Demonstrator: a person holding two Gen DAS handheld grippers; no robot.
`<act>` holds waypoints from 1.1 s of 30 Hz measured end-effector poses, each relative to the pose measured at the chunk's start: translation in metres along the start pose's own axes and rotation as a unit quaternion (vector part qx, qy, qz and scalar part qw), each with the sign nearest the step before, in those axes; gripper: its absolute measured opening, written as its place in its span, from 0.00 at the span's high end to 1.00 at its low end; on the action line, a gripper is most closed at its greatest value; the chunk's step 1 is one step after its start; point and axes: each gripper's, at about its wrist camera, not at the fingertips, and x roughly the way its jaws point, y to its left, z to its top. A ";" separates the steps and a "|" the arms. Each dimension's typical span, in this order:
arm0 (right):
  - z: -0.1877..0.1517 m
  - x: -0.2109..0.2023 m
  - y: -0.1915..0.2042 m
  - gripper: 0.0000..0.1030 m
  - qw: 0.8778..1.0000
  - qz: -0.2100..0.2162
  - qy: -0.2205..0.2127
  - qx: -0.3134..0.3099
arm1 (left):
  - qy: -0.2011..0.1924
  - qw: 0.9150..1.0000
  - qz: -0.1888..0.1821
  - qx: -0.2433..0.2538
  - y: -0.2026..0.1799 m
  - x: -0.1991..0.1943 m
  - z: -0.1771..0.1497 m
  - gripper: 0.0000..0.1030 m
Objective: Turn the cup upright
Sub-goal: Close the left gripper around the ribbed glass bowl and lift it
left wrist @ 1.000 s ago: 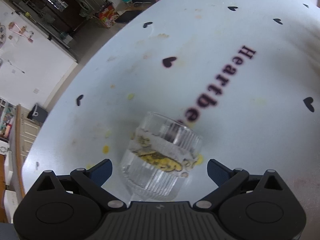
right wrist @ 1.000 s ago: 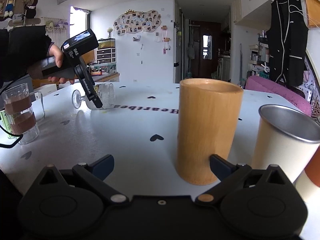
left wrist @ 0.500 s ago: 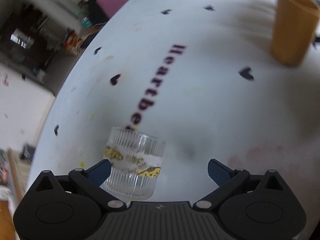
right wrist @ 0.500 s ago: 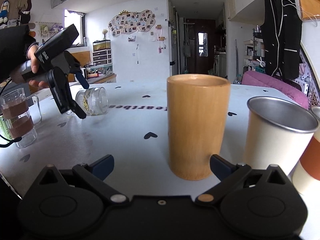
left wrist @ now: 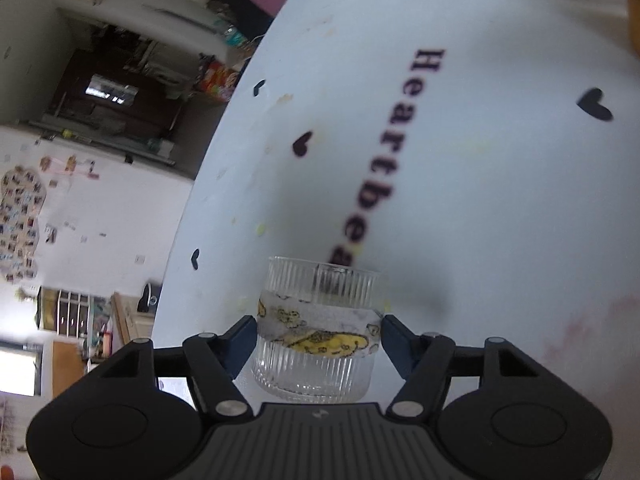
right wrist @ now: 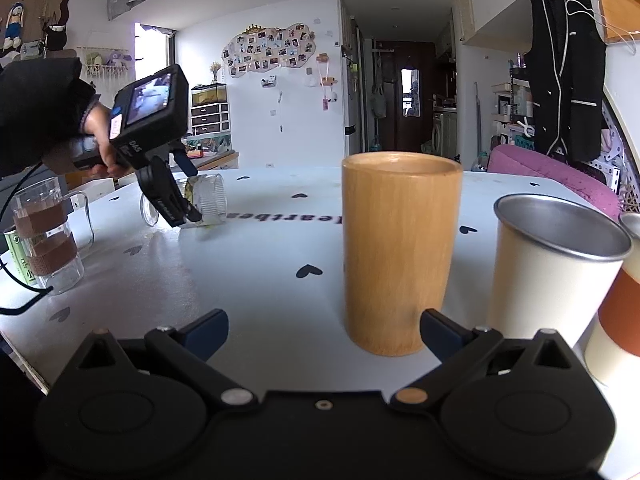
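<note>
Pinching the ribbed clear glass cup with the yellow cartoon band (left wrist: 318, 330) right now with my left gripper (left wrist: 318, 334), one blue pad on each side of the printed band, about halfway along the body. The cup is lying on its side on the pale blue table with black hearts and "Heartbeat" lettering (left wrist: 480, 184). In the right wrist view you can see it tipped over (right wrist: 208, 200), over on the far left of the table, near a glass mug with brown bands (right wrist: 44, 236).

My right gripper (right wrist: 324, 332) is just hanging wide open with nothing in it, parked in front of the tall bamboo-coloured wooden cup (right wrist: 396, 248) and a cream tumbler with a steel rim (right wrist: 552, 264).

Handling-wise: it's glass, so rigid but breakable, and I'd guess fairly weighty at the base. The ribs should give the pads some bite, but glass is slick, so I reckon a firm grip across the middle is the way to go. Rotating it slowly and setting the base down gently seems smart, since dropping it on a hard table could chip it.
</note>
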 end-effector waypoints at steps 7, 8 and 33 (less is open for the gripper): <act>-0.001 -0.004 -0.002 0.00 1.000 0.002 -0.004 0.008 | 0.007 0.999 0.017 -0.043 -0.002 -0.003 0.000 0.35; -0.001 -0.004 -0.002 0.00 1.000 0.004 -0.004 0.009 | 0.013 0.998 0.018 -0.059 0.001 -0.003 0.002 0.35; -0.011 0.002 -0.016 0.00 0.999 -0.002 0.007 0.033 | 0.058 0.992 -0.034 -0.107 0.021 0.026 0.017 0.19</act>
